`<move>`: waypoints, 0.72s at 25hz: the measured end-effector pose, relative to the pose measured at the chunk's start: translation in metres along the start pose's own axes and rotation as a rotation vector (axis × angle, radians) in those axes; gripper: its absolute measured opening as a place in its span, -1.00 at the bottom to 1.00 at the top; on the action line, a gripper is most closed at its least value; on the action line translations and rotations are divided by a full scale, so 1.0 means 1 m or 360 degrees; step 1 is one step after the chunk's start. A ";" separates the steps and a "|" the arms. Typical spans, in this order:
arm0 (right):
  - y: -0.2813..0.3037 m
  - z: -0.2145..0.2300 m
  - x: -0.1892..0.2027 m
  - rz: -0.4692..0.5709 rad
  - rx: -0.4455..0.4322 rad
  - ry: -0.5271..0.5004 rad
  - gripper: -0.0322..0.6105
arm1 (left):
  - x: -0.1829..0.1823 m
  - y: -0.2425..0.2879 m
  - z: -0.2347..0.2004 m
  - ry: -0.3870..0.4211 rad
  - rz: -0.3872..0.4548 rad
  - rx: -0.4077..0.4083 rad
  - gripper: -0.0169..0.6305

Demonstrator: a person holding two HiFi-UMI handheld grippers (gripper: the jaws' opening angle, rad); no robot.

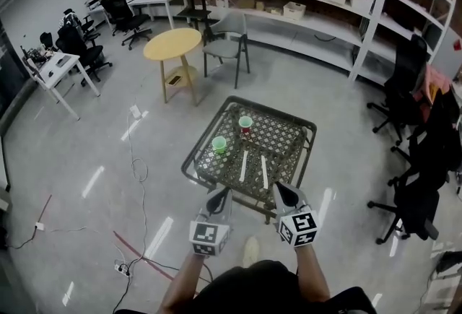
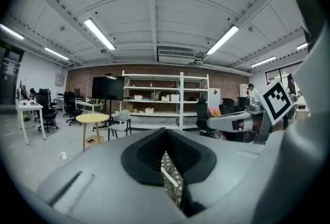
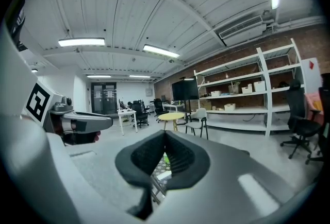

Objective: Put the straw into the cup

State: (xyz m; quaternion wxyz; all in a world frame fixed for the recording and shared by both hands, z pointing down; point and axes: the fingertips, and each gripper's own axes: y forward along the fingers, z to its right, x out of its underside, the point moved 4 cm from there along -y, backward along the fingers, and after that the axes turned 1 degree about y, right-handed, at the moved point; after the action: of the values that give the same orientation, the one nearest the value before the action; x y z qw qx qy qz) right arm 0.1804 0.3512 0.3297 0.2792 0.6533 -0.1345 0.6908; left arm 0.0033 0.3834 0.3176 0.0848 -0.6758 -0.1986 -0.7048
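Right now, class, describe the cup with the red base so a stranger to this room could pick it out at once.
Find the low dark lattice table in the middle of the floor, just nearer than the round yellow table. Two cups stand on its far half; the cup wanted is the farther, right-hand one. Its lower part looks red, while the green cup beside it is green all over.

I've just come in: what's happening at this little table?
A person stands at a low lattice table with a gripper in each hand. The left gripper and right gripper are both shut and empty, near the table's front edge. The left straw and right straw lie flat on it, with the green cup and red cup beyond. No straw is in a cup yet.
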 end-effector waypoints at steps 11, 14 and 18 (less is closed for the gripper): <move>0.083 0.062 -0.005 -0.0061 -0.0019 0.0001 -0.89 | -0.004 0.100 -0.031 -0.0025 -0.0032 0.0007 -0.93; 0.097 0.076 -0.007 -0.0070 -0.0021 0.0004 -0.89 | -0.002 0.119 -0.036 -0.0033 -0.0048 0.0008 -0.93; 0.110 0.093 -0.004 -0.0082 -0.0020 0.0016 -0.89 | 0.002 0.140 -0.036 -0.0039 -0.0068 0.0010 -0.93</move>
State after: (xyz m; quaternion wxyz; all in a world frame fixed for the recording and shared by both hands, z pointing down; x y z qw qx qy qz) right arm 0.1954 0.2109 0.3560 0.3017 0.6513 -0.1207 0.6857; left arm 0.0245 0.2425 0.3424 0.0692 -0.6797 -0.2163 -0.6975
